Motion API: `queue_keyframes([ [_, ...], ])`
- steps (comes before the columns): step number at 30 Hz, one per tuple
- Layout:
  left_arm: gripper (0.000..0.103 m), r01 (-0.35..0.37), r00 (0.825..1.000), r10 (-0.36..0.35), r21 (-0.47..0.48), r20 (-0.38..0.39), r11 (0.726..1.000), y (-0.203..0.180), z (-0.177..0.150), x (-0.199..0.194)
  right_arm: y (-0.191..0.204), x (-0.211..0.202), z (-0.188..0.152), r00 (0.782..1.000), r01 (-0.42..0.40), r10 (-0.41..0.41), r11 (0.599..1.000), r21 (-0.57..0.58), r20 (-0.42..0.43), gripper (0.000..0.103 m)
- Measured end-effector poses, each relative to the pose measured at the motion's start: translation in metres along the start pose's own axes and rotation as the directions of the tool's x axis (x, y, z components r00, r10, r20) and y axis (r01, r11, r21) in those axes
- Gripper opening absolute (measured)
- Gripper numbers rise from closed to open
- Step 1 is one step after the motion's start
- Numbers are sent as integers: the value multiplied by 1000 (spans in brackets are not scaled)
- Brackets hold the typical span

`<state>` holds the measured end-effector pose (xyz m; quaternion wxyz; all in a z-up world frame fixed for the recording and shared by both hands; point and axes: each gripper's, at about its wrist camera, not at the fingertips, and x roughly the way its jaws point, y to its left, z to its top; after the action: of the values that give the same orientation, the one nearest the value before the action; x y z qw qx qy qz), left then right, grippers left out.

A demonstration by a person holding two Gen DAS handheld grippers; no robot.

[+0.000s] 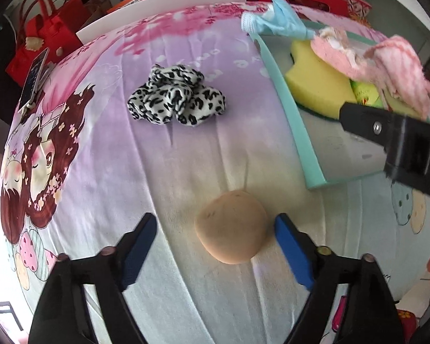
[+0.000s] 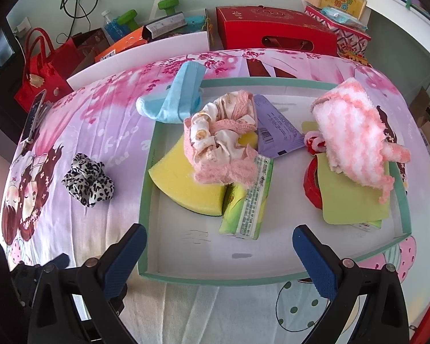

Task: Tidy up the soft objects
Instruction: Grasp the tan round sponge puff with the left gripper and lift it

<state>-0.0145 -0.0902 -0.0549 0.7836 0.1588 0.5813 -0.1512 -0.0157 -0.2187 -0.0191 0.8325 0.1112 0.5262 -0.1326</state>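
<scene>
Left gripper (image 1: 215, 229) poised with jaws wide and empty astride the beige puff (image 1: 231, 227) on the bedsheet (image 1: 163, 154) just outside the teal tray (image 1: 286, 91), best centred and lowered before squeezing gently; right gripper (image 2: 219, 239) wide, empty above the tray.

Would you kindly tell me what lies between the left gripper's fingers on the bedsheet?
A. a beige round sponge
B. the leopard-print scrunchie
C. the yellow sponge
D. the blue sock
A: in the left wrist view the beige sponge lies on the sheet between the left gripper's open fingers, while the scrunchie lies farther off.
</scene>
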Motion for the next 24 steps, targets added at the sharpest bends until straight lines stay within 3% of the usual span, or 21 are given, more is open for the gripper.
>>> queue_keyframes([
  [4, 55, 24, 1000, -24, 7, -6, 1000, -4, -3, -1, 0, 0, 0, 1000, 0, 0, 1000, 1, -1, 103],
  [8, 54, 24, 1000, -24, -5, 9, 1000, -1, -3, -5, 1, 1, 0, 1000, 0, 0, 1000, -3, -4, 103],
  [16, 54, 18, 998, -11, -122, 59, 992, 31, 2, -18, 5, 4, 0, 1000, 6, -7, 1000, -17, -14, 103],
  [24, 54, 16, 995, 14, -285, 102, 958, 71, 8, -23, 16, 6, 0, 1000, 5, -5, 999, -48, -17, 103],
])
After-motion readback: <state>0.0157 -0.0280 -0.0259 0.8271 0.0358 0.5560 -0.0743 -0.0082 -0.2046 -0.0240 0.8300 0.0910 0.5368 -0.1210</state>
